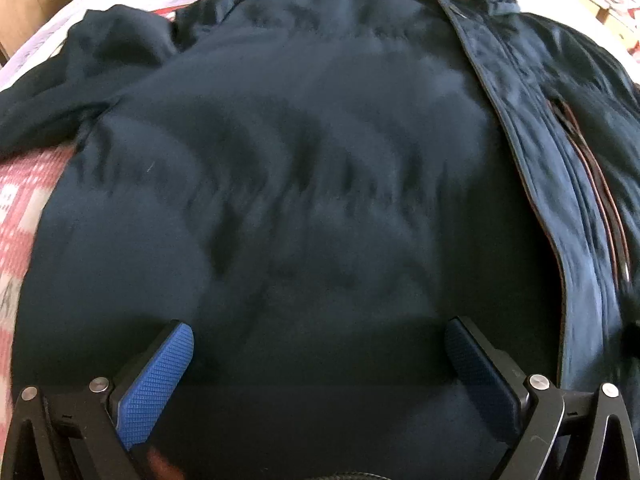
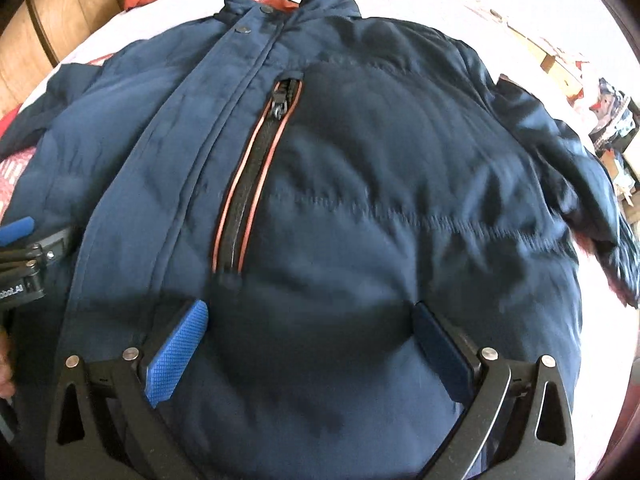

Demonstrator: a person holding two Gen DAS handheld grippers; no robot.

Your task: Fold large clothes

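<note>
while both tongs (image 1: 318, 344) (image 2: 310, 330) gape wide over jacket (image 2: 360, 184) | zip pull (image 2: 278, 110) clear only right-side

The lower hem of the navy jacket (image 2: 360, 220) is cut off by the bottom edge of both views, and much of its near part is hidden behind the gripper fingers. In the left wrist view its fabric (image 1: 300, 180) is smeared by motion blur, so the quilting seams cannot be traced. The right sleeve (image 2: 580, 184) is blurred toward its cuff, whose end cannot be made out. The left gripper (image 2: 16, 236) is cut off by the left edge of the right wrist view, and only part of its lettering can be read. The bed cover (image 1: 24, 200) is largely hidden under the jacket. The clutter (image 2: 612, 120) beyond the bed's right edge is too small to identify.
</note>
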